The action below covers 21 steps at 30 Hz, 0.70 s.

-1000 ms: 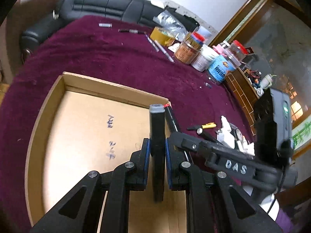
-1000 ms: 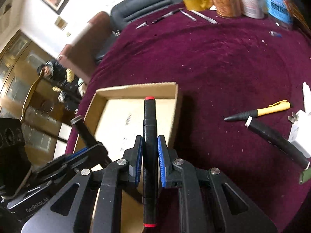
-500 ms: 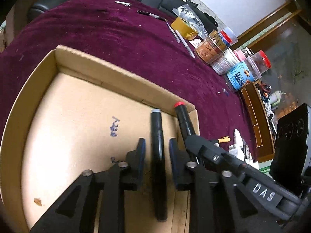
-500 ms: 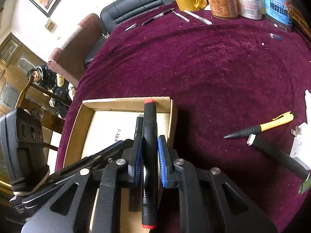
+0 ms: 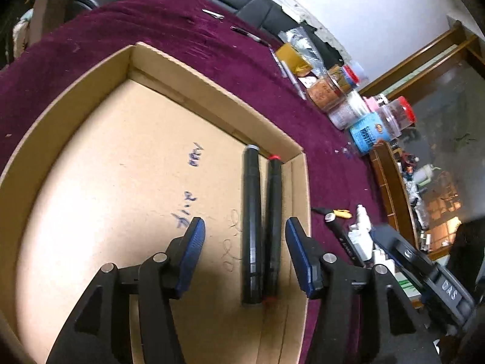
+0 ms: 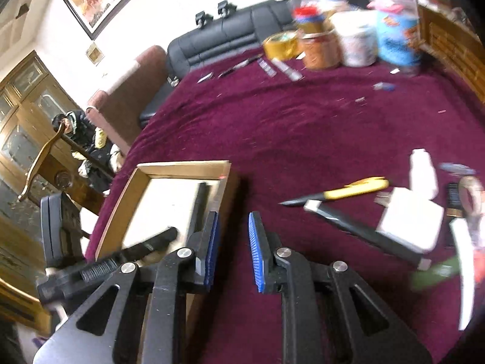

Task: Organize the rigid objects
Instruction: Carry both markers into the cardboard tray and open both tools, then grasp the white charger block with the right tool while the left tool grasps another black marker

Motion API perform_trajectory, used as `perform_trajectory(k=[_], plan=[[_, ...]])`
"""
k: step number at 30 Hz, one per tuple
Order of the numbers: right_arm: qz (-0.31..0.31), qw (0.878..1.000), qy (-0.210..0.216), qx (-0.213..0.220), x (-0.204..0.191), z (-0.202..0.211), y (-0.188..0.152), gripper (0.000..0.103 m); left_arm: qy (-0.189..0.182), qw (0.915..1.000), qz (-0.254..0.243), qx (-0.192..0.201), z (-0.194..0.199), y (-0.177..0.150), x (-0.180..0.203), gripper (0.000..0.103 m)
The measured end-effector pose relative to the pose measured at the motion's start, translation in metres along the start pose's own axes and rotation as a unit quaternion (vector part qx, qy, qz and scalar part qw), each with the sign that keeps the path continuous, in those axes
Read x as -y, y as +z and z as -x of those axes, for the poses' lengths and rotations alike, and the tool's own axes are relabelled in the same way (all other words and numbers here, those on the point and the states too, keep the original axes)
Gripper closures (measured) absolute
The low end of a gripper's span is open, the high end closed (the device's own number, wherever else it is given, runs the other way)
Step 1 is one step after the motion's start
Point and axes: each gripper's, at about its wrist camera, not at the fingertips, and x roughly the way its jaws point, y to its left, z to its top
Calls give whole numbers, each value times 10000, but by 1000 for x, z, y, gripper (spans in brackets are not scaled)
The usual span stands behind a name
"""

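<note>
Left gripper point(image 5: 245, 247): matte black plastic linkage arms with triangular cut-outs, silver pivot screws, ribbed blue pads point(image 5: 194, 244) on the finger insides. Right gripper point(image 6: 232, 250) — same build, brighter blue pads point(image 6: 256, 248). Seen beside the left gripper, the right unit's black body carries white "DAS" lettering.

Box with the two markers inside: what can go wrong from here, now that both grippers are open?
1. The left gripper hangs open right over the two markers lying side by side; pulling back low could knock them askew.
2. The red-capped marker lies close to the box wall, so a bump on the box may shift it.
3. The right gripper is near the box edge; heading for the yellow pen it might clip that edge.
</note>
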Motion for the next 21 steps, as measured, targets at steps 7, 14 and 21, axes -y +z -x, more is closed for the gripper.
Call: perform_trajectory(k=[7,14,21], plan=[[-30,9965,-671,492,67,65,-13,86,-173,9998,9,30,10,-15,-5,51],[-583,9865,-1331,757,144,102,-16,86,-764,9953,-361,479,50,-27,25,43],[-359,9950,-913,189,137,51,13,86,-997,9886,-1033,452,75,-81,94,38]])
